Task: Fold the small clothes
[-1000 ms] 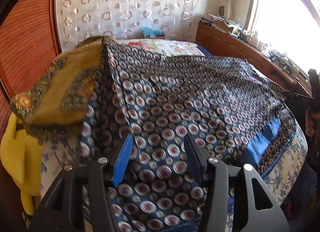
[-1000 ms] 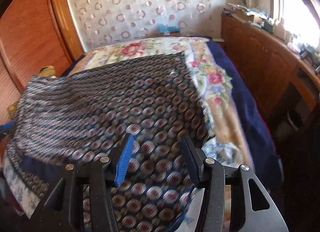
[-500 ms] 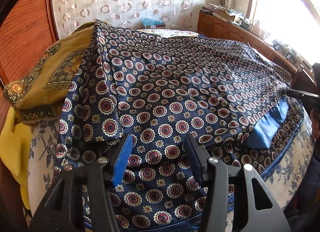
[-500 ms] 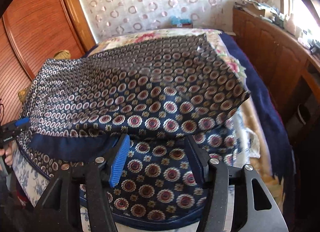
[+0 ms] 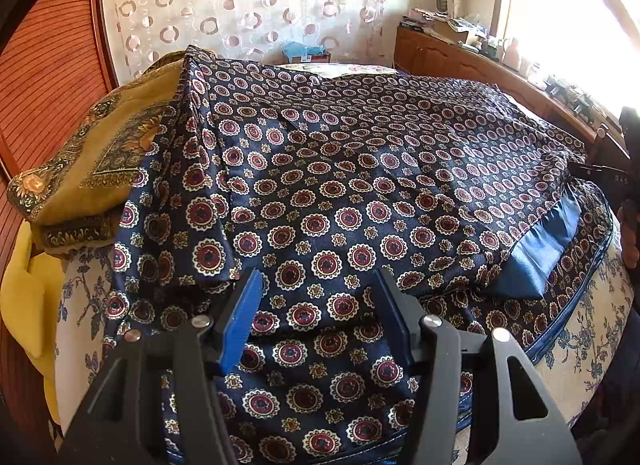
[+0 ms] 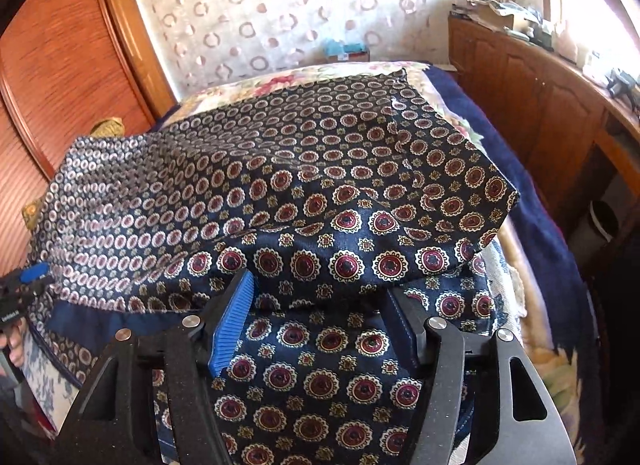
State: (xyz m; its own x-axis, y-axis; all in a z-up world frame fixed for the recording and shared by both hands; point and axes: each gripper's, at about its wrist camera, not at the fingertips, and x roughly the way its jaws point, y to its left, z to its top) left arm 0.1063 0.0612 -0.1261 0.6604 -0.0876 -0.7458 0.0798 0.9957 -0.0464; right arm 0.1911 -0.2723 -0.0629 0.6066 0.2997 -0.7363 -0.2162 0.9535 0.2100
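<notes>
A navy garment with red and white medallions (image 5: pixel 360 169) lies folded over itself on the bed, its plain blue inner hem (image 5: pixel 544 249) showing at the right; it also fills the right wrist view (image 6: pixel 320 201). My left gripper (image 5: pixel 320 305) is open and empty just above the garment's near edge. My right gripper (image 6: pixel 320 305) is open and empty over the near edge at the fold. Each gripper shows at the edge of the other's view: the right one (image 5: pixel 604 177), the left one (image 6: pixel 24 285).
A mustard patterned cloth (image 5: pixel 92 169) lies at the garment's left, with a yellow item (image 5: pixel 24 297) below it. The bed has a floral cover (image 6: pixel 500 297) and a dark blue blanket (image 6: pixel 536 217). A wooden wardrobe (image 6: pixel 60 65) stands left, a wooden cabinet (image 6: pixel 540 97) right.
The garment's far half came over toward the near edge and settled flat. Both grippers have drawn back a little from the fold and stay open.
</notes>
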